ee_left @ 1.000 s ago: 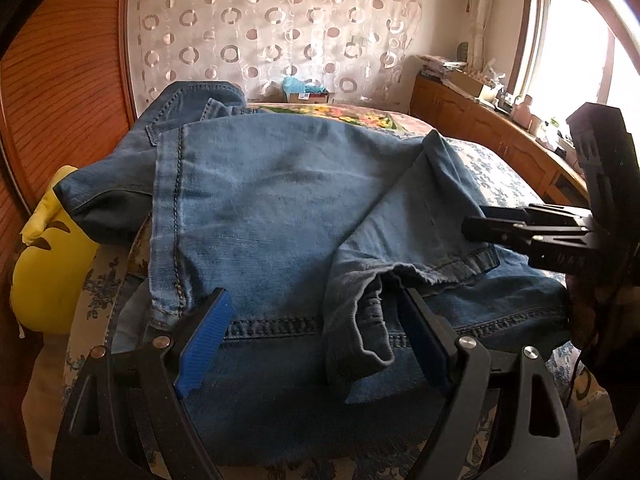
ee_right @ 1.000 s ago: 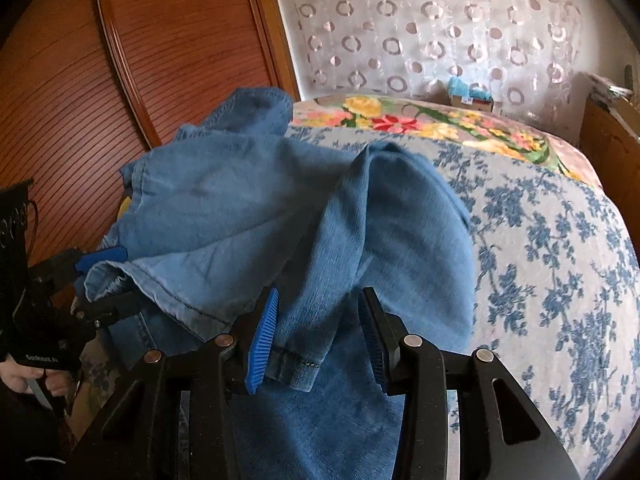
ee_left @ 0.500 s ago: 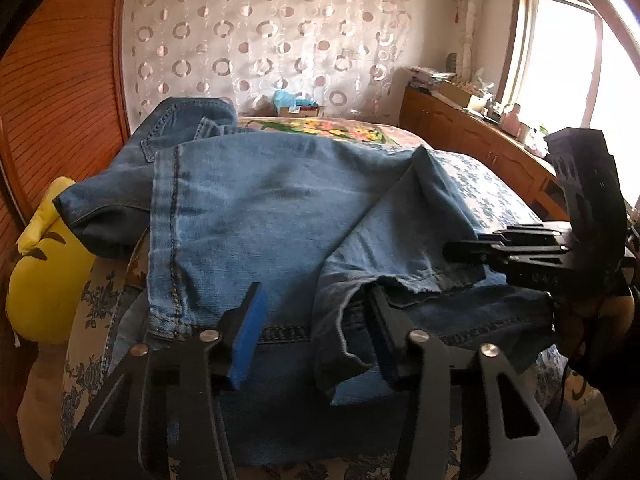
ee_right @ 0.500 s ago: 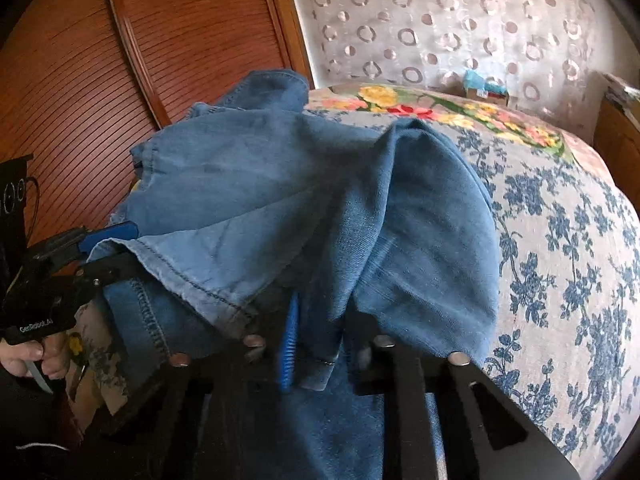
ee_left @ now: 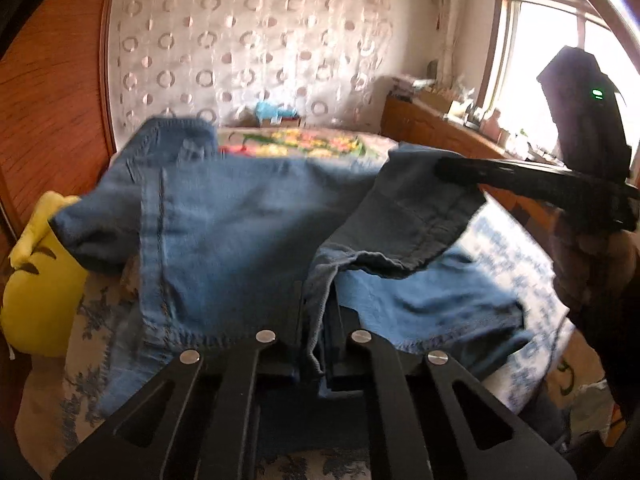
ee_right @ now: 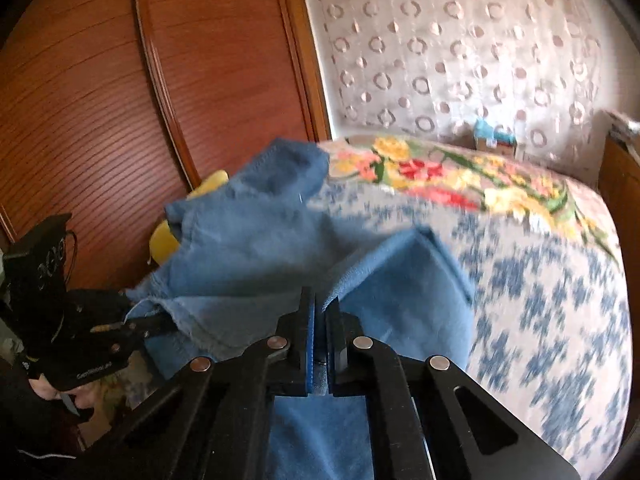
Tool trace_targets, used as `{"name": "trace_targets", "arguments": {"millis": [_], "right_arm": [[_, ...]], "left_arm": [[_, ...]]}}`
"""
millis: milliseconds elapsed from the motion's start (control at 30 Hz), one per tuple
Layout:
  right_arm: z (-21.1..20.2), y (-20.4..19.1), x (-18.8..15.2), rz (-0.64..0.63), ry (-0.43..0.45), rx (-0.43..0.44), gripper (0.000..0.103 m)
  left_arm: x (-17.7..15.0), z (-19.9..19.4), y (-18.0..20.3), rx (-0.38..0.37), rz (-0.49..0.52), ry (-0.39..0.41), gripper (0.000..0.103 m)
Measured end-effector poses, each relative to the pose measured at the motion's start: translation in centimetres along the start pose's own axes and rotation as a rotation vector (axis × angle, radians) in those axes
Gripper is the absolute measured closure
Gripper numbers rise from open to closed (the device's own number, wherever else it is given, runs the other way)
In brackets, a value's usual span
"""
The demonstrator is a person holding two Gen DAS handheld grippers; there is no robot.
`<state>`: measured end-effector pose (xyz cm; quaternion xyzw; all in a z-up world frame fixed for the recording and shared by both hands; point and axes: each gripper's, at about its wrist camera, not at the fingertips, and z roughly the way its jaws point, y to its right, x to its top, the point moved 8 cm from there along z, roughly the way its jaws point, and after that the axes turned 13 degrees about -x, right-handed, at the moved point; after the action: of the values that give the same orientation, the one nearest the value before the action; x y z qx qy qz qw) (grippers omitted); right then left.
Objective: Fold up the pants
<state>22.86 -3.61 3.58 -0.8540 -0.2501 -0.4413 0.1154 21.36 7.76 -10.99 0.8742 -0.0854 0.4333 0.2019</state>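
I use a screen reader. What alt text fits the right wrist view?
The right gripper, jaws shut, pinches a fold of blue jeans above a floral bedspread. At left, the left gripper grips another edge.

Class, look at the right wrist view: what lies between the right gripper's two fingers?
A fold of the blue jeans, pinched by the shut right gripper.
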Motion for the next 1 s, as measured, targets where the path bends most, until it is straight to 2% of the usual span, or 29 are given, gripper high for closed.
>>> {"name": "trace_targets", "arguments": {"millis": [200, 367, 433, 633, 833, 933, 1000], "right_arm": [[-2.0, -1.6, 5.9, -0.072, 0.089, 0.025, 0.100], [-0.8, -4.3, 9.2, -0.120, 0.075, 0.077, 0.100], [1.0, -5.2, 9.8, -0.133, 0.054, 0.094, 0.100], [8.8, -8.1, 9.6, -0.183, -0.060, 0.122, 0.100], [13.1, -10.8, 9.2, -0.195, -0.123, 0.128, 0.099], [14.0, -10.8, 9.6, -0.201, -0.145, 0.129, 0.083], [13.7, -9.8, 10.1, -0.188, -0.128, 0.129, 0.062]], "left_arm": [[2.0, -3.5, 0.3, -0.004, -0.005, 0.075, 0.095], [2.2, -5.6, -1.0, 0.023, -0.031, 0.096, 0.095], [1.4, -5.7, -1.9, 0.038, -0.049, 0.088, 0.095], [-2.2, -3.9, -4.2, 0.072, -0.115, -0.008, 0.095], [-4.2, -3.0, -5.4, 0.083, -0.156, -0.057, 0.094], [-4.2, -2.9, -5.2, 0.077, -0.145, -0.071, 0.092], [-4.1, -2.9, -5.0, 0.086, -0.129, -0.075, 0.088]]}}
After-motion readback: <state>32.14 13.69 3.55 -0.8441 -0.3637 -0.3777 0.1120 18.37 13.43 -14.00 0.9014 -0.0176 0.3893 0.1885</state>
